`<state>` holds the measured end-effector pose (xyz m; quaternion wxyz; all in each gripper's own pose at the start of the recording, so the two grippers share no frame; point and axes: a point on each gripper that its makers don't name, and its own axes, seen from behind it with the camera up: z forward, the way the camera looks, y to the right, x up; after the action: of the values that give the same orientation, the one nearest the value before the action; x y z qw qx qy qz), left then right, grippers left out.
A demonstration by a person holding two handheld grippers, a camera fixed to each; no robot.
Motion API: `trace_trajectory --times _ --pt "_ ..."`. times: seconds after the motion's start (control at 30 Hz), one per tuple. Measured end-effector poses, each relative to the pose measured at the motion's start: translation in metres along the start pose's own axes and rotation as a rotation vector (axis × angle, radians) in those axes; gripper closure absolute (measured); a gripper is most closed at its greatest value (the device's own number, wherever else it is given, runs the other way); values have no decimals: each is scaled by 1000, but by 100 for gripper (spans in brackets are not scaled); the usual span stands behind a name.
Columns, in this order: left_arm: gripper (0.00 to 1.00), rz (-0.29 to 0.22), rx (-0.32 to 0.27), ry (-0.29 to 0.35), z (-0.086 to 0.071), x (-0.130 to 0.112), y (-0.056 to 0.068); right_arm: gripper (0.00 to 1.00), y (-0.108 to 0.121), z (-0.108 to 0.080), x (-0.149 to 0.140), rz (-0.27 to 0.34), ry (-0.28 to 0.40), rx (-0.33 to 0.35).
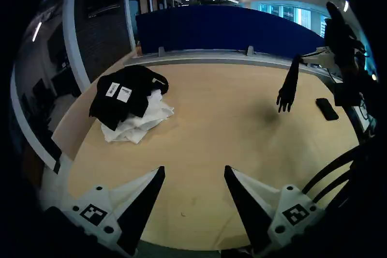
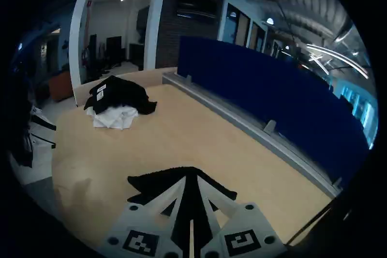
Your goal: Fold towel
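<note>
A black towel hangs above the wooden table at the far right, and my right gripper pinches its top. In the right gripper view the right gripper is shut on that black towel, whose cloth spreads out under the fingers. My left gripper stands open over the near table edge with nothing between its fingers. A pile of black and white towels lies at the back left of the table, and this pile appears far off in the right gripper view.
A dark phone lies near the table's right edge. A blue partition on a grey rail runs along the far side. A person in dark clothing stands at the right. A black chair back is at the near right.
</note>
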<state>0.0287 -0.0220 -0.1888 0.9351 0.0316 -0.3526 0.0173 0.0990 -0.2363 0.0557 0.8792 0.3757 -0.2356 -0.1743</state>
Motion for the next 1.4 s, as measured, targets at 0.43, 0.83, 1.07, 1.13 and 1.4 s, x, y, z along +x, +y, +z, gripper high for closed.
trace_trajectory --times 0.43,0.83,1.07,1.13,1.4 --pt "9 8 0 -2 4 -2 2 98 52 -32 -9 25 -3 -57" --pt "9 35 7 -15 10 -1 9 98 149 -79 -59 69 -63 -164" --pt "9 36 2 -30 12 0 20 98 210 -100 -88 81 -106 -229" --pt "9 36 -1 -35 13 0 24 98 227 -105 -96 82 -121 -248" --pt "9 53 -6 -44 18 3 34 98 280 -119 -125 109 -169 -307"
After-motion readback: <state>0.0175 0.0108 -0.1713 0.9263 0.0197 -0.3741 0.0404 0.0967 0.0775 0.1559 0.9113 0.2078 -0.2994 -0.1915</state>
